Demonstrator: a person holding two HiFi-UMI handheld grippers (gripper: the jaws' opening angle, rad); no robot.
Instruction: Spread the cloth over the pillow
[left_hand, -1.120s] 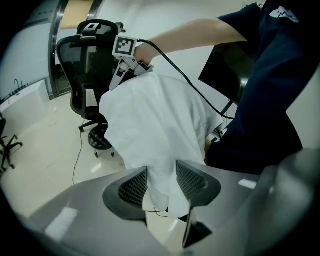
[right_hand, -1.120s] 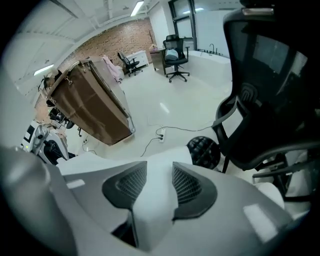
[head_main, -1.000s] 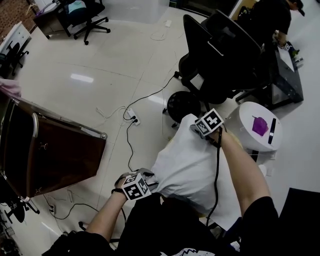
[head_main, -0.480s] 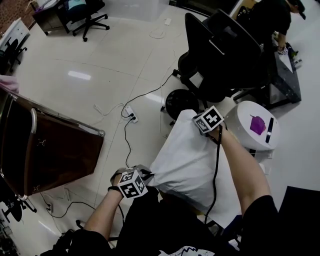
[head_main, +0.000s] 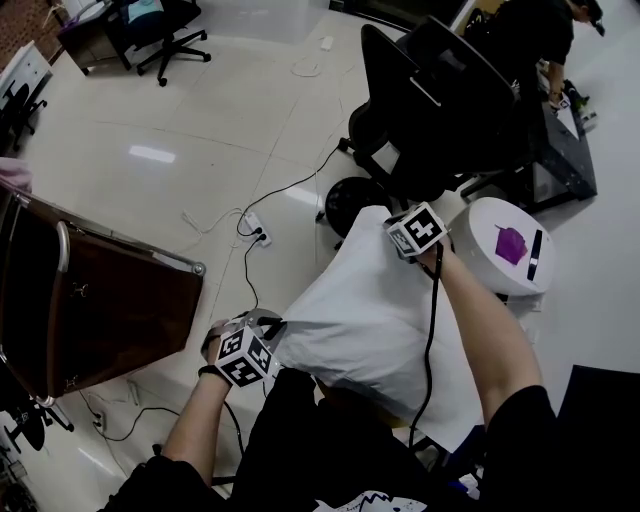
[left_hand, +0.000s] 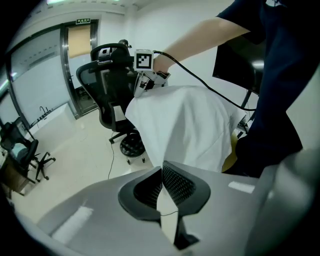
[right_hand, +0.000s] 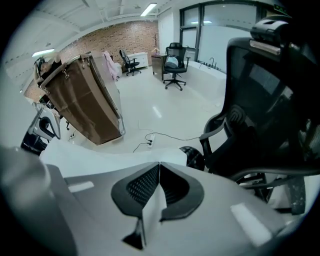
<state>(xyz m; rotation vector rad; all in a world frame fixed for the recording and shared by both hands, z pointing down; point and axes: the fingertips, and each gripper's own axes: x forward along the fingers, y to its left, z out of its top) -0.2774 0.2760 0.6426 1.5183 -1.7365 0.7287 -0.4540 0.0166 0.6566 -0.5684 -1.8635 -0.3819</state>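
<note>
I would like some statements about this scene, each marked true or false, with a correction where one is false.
1. The left claw is shut on the white cloth. True.
2. The right claw is open and empty. False: it is shut on the cloth too.
3. A black office chair stands beyond the cloth in the head view. True.
4. The purple object lies on the chair's seat. False: it lies on the white round stand.
</note>
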